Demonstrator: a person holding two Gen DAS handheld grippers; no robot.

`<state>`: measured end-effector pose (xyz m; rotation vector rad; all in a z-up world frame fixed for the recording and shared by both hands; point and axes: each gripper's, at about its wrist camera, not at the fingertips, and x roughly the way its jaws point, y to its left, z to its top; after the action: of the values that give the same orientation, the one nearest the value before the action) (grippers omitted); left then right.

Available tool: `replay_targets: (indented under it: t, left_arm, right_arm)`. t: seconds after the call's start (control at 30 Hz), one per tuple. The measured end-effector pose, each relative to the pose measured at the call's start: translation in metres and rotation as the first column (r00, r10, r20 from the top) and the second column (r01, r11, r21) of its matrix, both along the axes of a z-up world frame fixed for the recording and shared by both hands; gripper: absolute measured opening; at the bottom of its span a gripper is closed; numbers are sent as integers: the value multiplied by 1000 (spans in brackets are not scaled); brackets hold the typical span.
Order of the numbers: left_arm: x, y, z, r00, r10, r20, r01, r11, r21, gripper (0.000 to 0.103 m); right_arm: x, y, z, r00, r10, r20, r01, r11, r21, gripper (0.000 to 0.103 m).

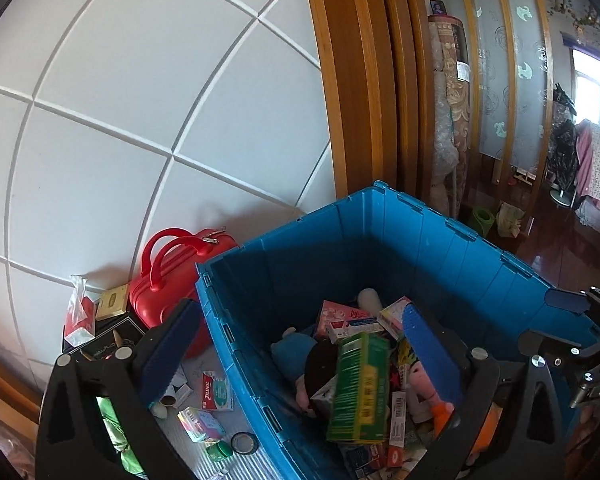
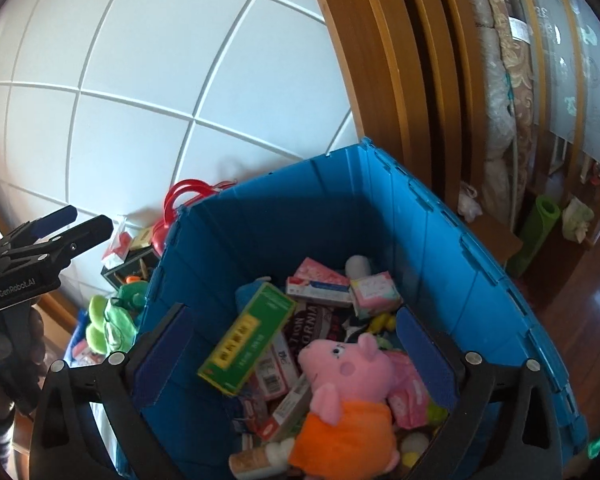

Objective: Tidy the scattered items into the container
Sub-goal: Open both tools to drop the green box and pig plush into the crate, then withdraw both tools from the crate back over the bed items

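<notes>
The left black two-finger gripper with blue pads (image 1: 300, 364) is spread wide, nothing between its fingers (image 1: 168, 344). The right black two-finger gripper with blue pads (image 2: 296, 360) is likewise spread wide and empty. Each shows in the other's view: the right one juts in at the far right, the left at the far left, its dark-gloved hand (image 2: 4, 352) wrapped around the grip below.

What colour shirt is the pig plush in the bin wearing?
Orange. The pig plush shows best in the right wrist view.
</notes>
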<state>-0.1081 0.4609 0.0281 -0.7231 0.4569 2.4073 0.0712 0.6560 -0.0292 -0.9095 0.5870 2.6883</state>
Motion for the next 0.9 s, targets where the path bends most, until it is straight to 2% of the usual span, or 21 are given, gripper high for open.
replay_targets:
  t: [0.5,0.9]
  left_arm:
    - [7,-36,-9,999,7,38,-8,1000,14,102]
    - [13,-106,-13,996,76,46,-78,996,35,102]
  right_arm:
    - [-6,-28,1,999,49,2,-49,999,1,103]
    - [-17,-87,13,994,109,-3,-109,994,32,103]
